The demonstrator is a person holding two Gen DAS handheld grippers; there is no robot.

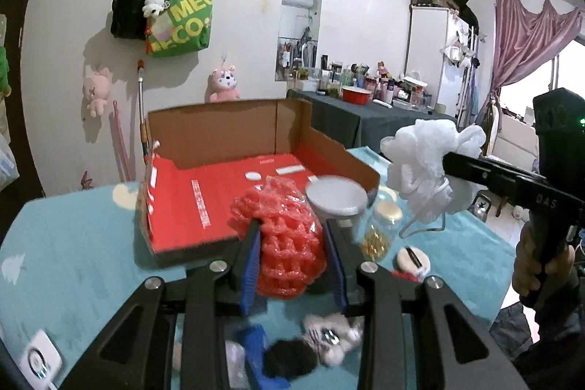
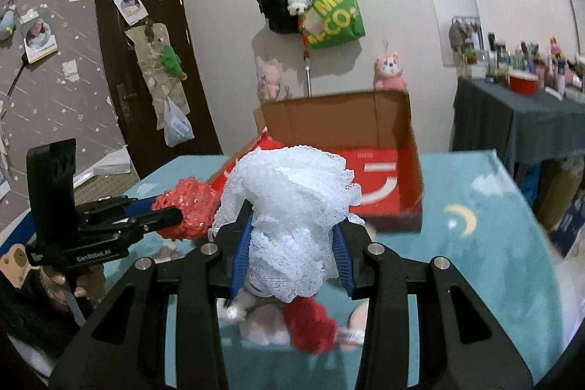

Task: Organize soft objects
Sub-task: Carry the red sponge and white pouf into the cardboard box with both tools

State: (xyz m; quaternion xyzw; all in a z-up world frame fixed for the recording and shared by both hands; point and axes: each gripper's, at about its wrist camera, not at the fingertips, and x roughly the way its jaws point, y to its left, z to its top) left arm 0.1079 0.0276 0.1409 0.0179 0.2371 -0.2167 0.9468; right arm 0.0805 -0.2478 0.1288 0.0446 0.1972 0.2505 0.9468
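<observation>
- Red foam fruit net (image 1: 289,240) is pinched between the left gripper (image 1: 292,243) pads, lifted above the teal blanket (image 1: 73,243), at 6 o'clock of the cardboard box (image 1: 226,148).
- White mesh bath pouf (image 2: 292,218) is squeezed in the right gripper (image 2: 292,251), at 3 o'clock of the net.
- The box looks empty, so nothing is stowed yet.
- Left below: plush toy (image 1: 329,339), red yarn ball (image 2: 310,324).

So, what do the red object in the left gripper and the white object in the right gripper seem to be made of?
The red net looks like foam plastic mesh: open lattice of puffy, slightly glossy strands. The white puff looks like fine nylon netting, matte and translucent, gathered in ruffled layers like a bath sponge. Both are judged by look only.
</observation>
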